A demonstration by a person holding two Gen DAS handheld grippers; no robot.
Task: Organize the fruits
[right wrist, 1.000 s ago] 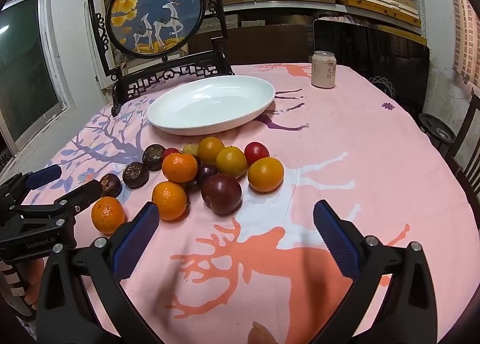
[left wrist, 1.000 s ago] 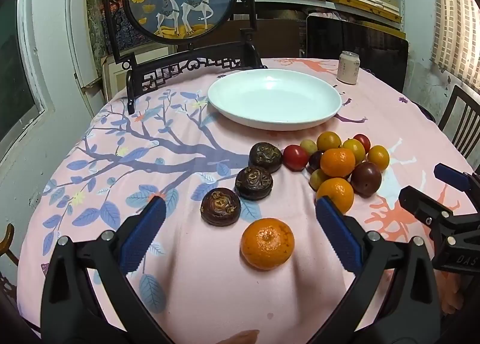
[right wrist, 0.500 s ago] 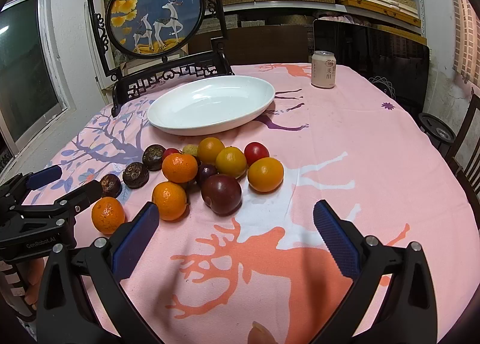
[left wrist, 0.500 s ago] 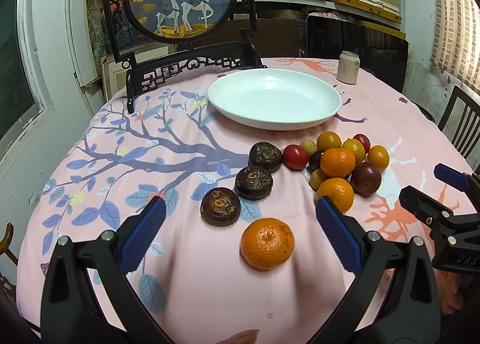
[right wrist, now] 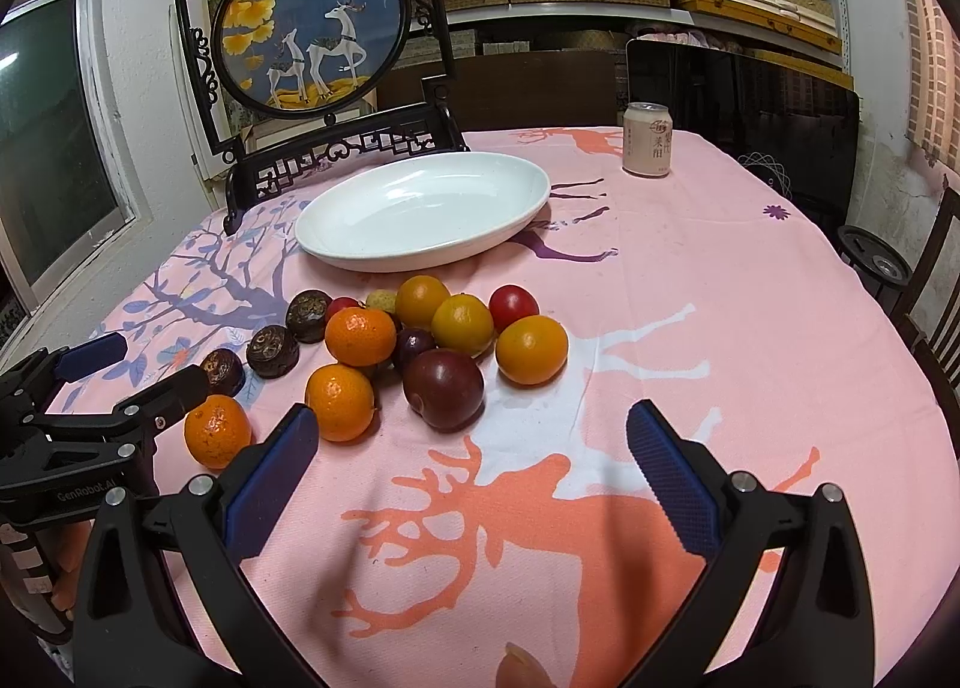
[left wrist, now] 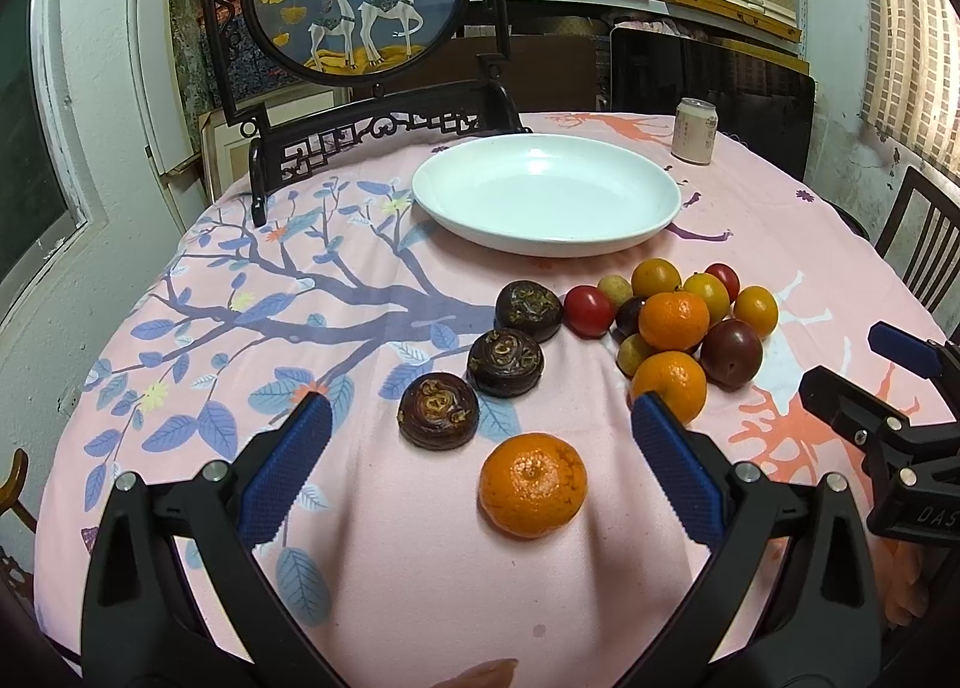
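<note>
**Nothing picked up, plate empty**

The worktop [left wrist: 372,556] under its pink cloth carries a white plate [left wrist: 546,196] at twelve o'clock, with nothing in it. The fruit pile [right wrist: 444,340] lies loose just short of it. Both tongs hang released, gripping nothing. The left tongs [left wrist: 480,466] have a lone mandarin [left wrist: 532,484] between their blue pads, slightly toward one o'clock. The right tongs [right wrist: 468,466] face a dark plum [right wrist: 443,388] at eleven o'clock. Neither fruit is touched; the left looks nearer its fruit.

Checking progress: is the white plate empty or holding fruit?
Empty: the round white ceramic plate shows only bare glaze; all fruit lies on the pink tablecloth.
</note>
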